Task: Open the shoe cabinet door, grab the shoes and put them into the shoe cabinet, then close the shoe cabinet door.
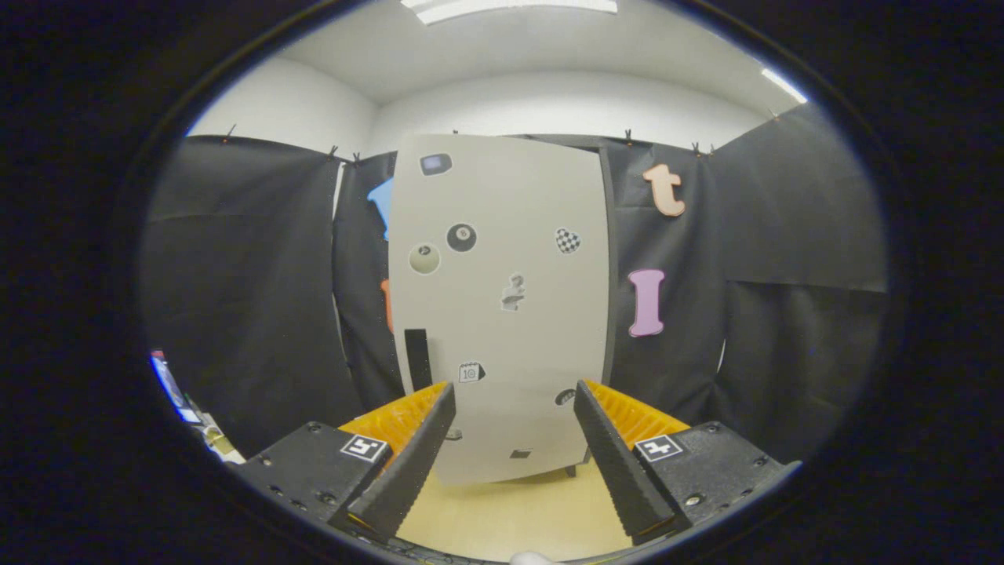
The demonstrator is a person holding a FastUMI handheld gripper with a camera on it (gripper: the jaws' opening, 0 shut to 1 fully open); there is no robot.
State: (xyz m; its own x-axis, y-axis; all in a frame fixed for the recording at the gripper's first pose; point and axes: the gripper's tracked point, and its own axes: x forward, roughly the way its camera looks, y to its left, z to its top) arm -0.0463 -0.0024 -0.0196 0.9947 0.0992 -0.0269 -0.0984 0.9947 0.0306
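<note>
The gripper [514, 439] holds its jaws apart, gripping nothing. Beyond them stands the shoe cabinet [502, 314], door [502, 259] shut, dark handle [417, 359] at its left edge. This fits either before opening or after closing.

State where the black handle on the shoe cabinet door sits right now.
In the gripper view, the black handle stands upright near the left edge of the closed shoe cabinet door, just beyond the gripper, whose open jaws hold nothing.
</note>
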